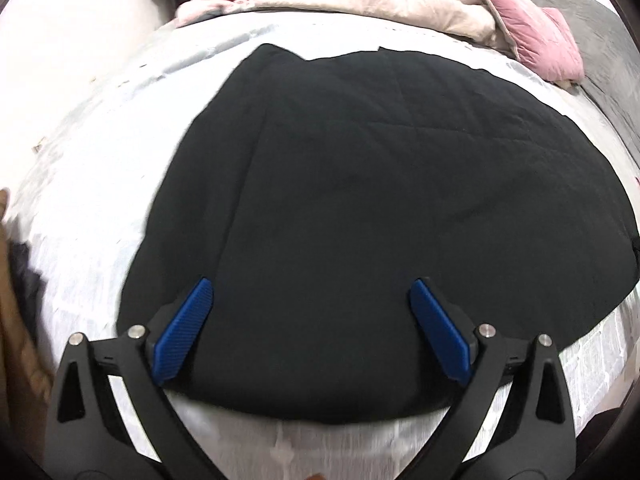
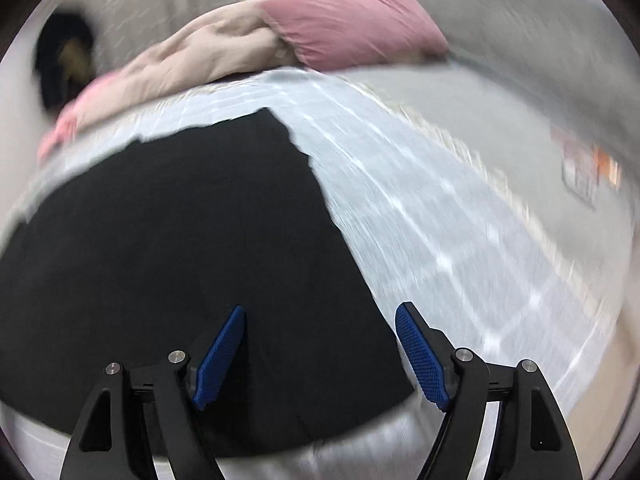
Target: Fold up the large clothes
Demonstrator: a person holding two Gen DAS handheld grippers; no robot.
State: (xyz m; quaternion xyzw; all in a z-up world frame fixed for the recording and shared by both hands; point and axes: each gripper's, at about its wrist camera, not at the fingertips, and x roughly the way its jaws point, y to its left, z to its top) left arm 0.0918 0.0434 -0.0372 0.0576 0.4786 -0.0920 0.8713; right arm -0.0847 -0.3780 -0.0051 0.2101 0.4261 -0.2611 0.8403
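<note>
Garment [image 1: 380,184], black, lies flat on the bed [image 1: 80,208]. My left gripper [image 1: 310,292] and right gripper [image 2: 320,318] hover above its near edge, fingers spread, pinching nothing.

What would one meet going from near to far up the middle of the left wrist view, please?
Left gripper, jaws wide open and empty → black garment spread flat → pale bedsheet → bunched beige and pink duvet.
</note>
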